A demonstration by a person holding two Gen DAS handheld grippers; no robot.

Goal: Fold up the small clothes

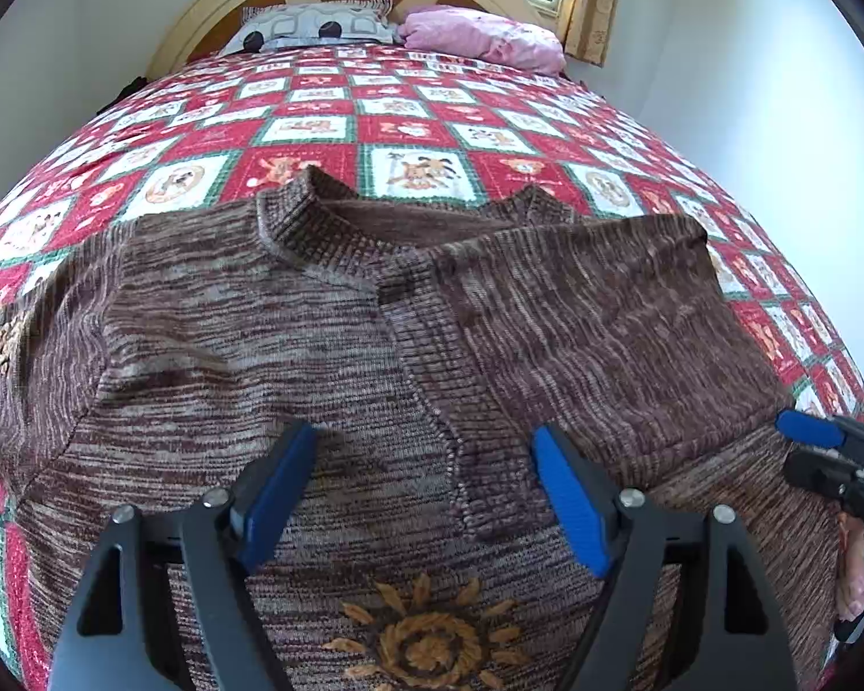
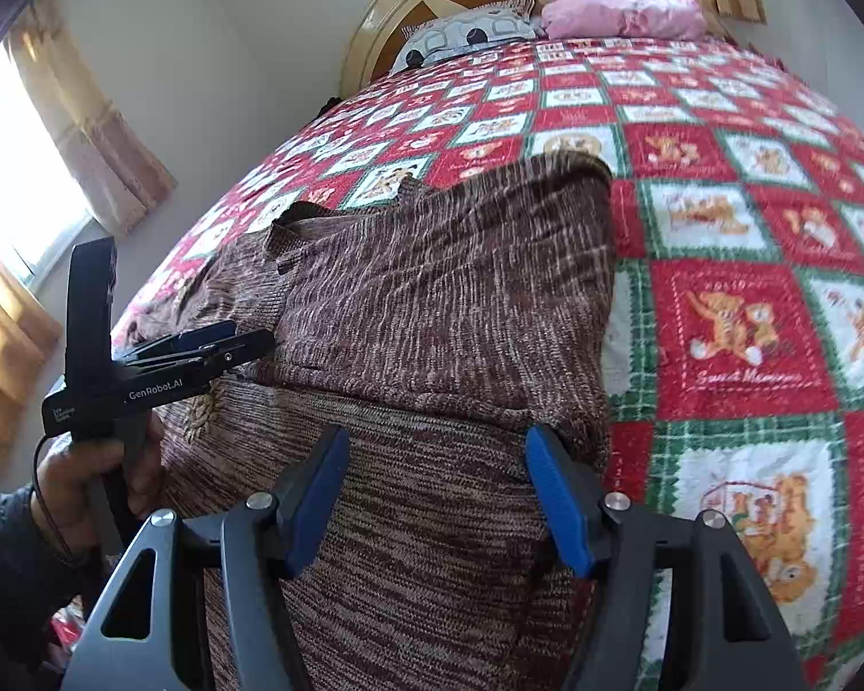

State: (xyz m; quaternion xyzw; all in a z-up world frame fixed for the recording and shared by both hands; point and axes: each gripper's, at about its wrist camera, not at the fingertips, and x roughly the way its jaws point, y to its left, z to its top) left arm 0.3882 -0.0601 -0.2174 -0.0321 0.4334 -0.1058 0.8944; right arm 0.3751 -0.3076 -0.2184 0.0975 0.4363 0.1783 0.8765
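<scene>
We see a bed (image 1: 409,115) under a red and white checked quilt, and on its near part lies a brown knit sweater (image 1: 247,345), one sleeve (image 1: 576,311) folded across its chest, an orange sun motif (image 1: 426,639) near the hem. Our left claw (image 1: 426,495) hangs tilted down over the sweater, jaws apart. Our right claw (image 2: 438,495) hangs likewise at the sweater's edge, jaws apart, gripping nothing.
</scene>
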